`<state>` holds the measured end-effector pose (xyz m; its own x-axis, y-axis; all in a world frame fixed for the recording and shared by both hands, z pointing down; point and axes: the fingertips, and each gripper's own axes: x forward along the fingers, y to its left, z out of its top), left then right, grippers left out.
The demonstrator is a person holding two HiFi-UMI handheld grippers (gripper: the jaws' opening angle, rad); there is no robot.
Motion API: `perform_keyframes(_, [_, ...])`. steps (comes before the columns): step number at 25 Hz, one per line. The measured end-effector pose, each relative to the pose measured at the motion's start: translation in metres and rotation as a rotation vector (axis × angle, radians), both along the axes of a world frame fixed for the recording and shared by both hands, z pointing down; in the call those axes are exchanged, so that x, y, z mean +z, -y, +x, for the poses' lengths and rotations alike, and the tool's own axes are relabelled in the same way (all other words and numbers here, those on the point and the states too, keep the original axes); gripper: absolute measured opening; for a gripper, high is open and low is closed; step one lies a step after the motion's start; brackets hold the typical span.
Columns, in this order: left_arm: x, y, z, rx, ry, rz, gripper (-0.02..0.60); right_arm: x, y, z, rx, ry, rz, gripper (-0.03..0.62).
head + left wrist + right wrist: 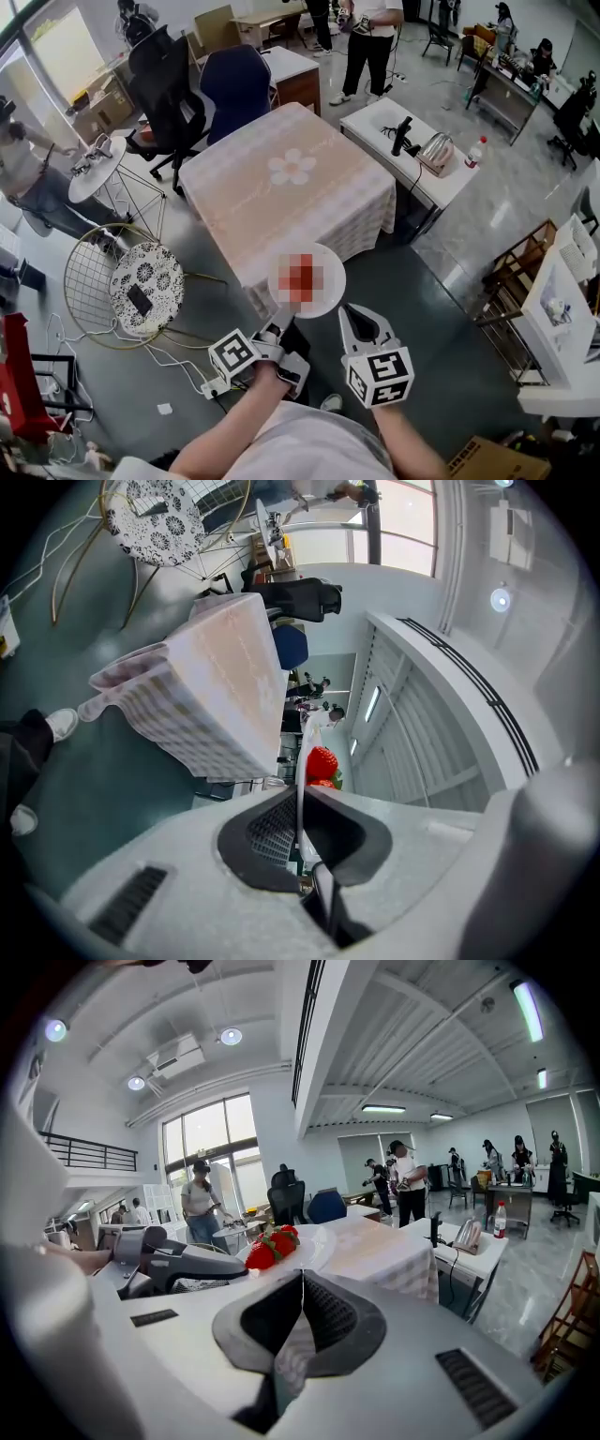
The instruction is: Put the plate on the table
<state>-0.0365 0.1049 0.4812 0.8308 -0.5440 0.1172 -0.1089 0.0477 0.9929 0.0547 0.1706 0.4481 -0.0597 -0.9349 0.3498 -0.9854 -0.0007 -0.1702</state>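
Observation:
A white plate (307, 279) carrying red strawberries (322, 761) hangs in the air just off the near edge of the table (244, 197), which wears a pale pink cloth with a flower print. My left gripper (281, 325) is shut on the plate's near rim; the rim shows as a thin white edge between the jaws (300, 803). My right gripper (357, 316) sits to the right of the plate, shut with nothing in it. From the right gripper view (302, 1275), the plate (314, 1241) and strawberries (272, 1246) lie just ahead, with the left gripper (178, 1265) beside them.
A wire chair with a patterned cushion (145, 286) stands left of me. Dark office chairs (234, 84) sit beyond the table. A white desk (375, 117) with a silver appliance (436, 152) is to the right, and a shelf (562, 309) is further right. People stand at the back.

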Motion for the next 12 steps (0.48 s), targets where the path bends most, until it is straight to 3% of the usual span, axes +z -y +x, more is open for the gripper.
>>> perform_keyframes(12, [0.002, 0.108, 0.000, 0.021, -0.008, -0.029, 0.015, -0.002, 0.112, -0.007, -0.010, -0.021, -0.035, 0.005])
